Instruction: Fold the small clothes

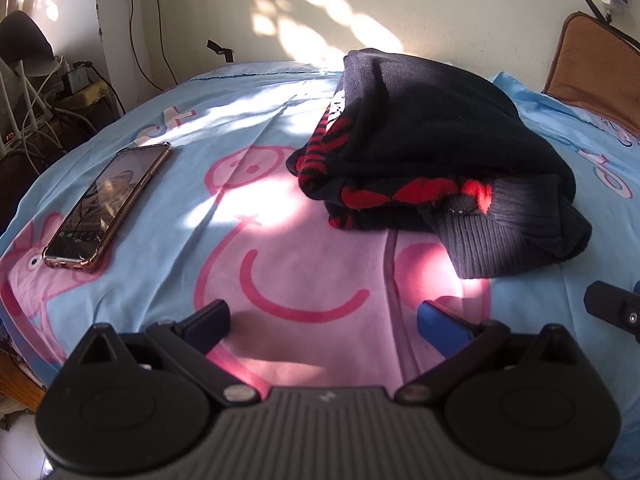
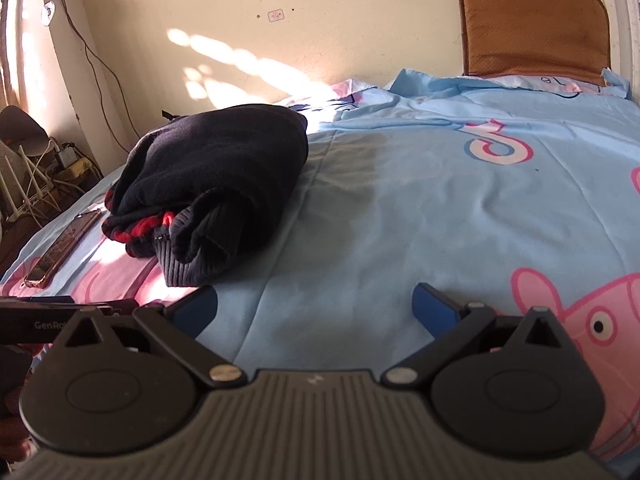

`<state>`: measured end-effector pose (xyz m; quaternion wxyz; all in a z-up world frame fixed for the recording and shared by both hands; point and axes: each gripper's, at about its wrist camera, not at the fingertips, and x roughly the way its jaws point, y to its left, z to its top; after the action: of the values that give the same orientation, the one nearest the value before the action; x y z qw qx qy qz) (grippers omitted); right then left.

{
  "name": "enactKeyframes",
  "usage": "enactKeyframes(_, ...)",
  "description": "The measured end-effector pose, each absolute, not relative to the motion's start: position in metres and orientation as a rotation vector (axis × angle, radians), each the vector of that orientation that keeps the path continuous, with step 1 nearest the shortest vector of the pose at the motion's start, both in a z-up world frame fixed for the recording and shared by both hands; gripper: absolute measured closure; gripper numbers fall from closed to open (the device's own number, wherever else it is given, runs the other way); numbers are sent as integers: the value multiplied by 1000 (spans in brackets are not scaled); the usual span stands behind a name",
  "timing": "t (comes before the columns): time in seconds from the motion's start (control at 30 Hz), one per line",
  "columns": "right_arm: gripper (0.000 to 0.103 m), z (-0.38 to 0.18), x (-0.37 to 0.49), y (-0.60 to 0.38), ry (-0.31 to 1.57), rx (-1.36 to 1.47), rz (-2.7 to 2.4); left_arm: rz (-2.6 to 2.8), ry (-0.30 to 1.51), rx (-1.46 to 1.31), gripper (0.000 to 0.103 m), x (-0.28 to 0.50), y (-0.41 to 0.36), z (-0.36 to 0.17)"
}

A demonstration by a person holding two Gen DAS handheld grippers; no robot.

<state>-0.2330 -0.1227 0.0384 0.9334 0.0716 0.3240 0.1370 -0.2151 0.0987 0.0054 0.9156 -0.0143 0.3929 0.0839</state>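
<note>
A dark navy knit sweater with red pattern (image 1: pixel 432 160) lies bundled on the blue cartoon bedsheet (image 1: pixel 168 200), a ribbed cuff hanging toward me. It also shows in the right wrist view (image 2: pixel 216 184) at the left. My left gripper (image 1: pixel 324 320) is open and empty, low over the sheet in front of the sweater. My right gripper (image 2: pixel 316 308) is open and empty, to the right of the sweater over the sheet (image 2: pixel 440 208). Part of the right gripper (image 1: pixel 616 312) shows at the left view's right edge.
A phone in a clear case (image 1: pixel 104 208) lies on the sheet left of the sweater, also in the right wrist view (image 2: pixel 60 248). A brown cushion (image 2: pixel 536 24) leans on the wall at the back right. Cables and a lamp (image 1: pixel 24 44) stand off the bed's left side.
</note>
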Motion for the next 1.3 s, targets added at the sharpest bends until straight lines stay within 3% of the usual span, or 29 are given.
enactKeyframes(0.33, 0, 45, -242, -118, 708, 164, 374, 185, 862, -52, 0, -227, 100, 12)
enactKeyframes(1.3, 0, 54, -253, -112, 666, 163, 397, 261, 792, 19, 0, -244, 101, 27)
